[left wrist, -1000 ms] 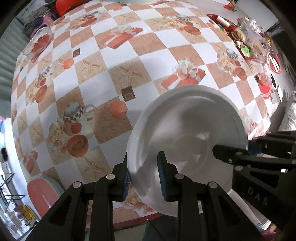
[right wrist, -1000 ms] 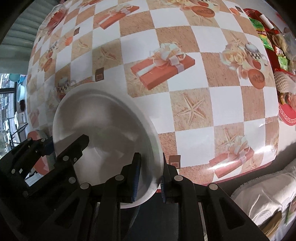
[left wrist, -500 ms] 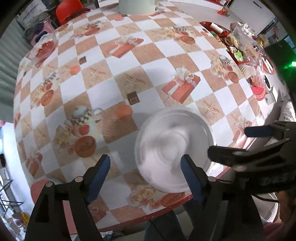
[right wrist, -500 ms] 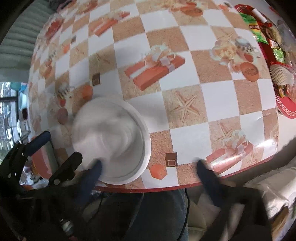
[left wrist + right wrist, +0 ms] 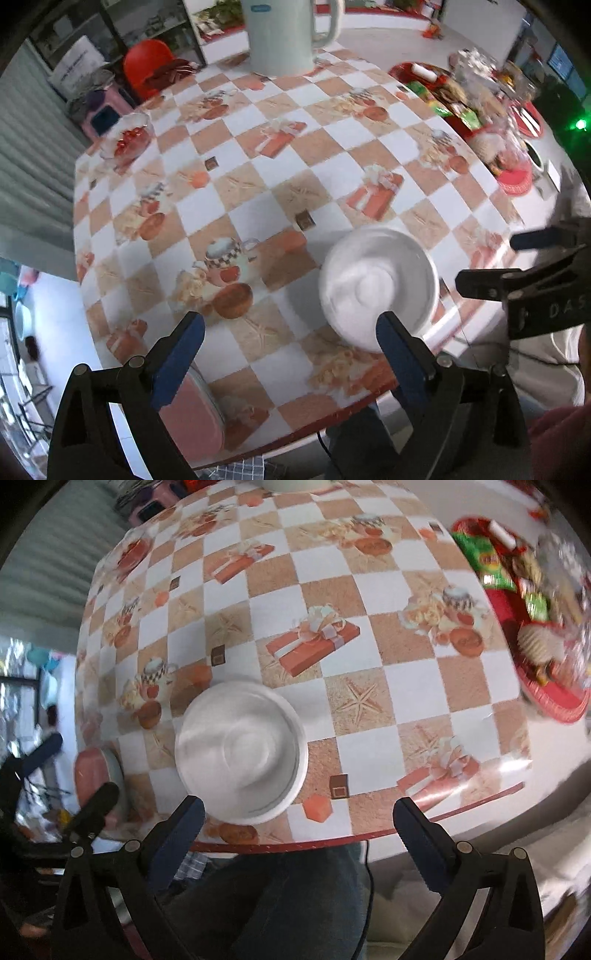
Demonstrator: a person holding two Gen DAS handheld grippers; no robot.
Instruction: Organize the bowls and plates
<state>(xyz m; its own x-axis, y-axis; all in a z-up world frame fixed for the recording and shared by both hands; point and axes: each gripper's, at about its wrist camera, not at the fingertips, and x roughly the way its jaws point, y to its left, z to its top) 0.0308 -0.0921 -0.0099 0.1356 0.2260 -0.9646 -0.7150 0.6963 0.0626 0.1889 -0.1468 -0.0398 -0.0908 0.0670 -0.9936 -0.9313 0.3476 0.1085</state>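
White and blurred, the bowl (image 5: 242,751) sits near the tabletop's (image 5: 402,679) front edge, its inside hard to read. The left gripper (image 5: 290,349) has just been opening; the right gripper (image 5: 299,821) stands at its widest, nothing between either pair. "DAS" shows on the right gripper's body. A pale jug (image 5: 282,33), cut off, stands at the far edge; red snack trays (image 5: 532,627) crowd the right edge.
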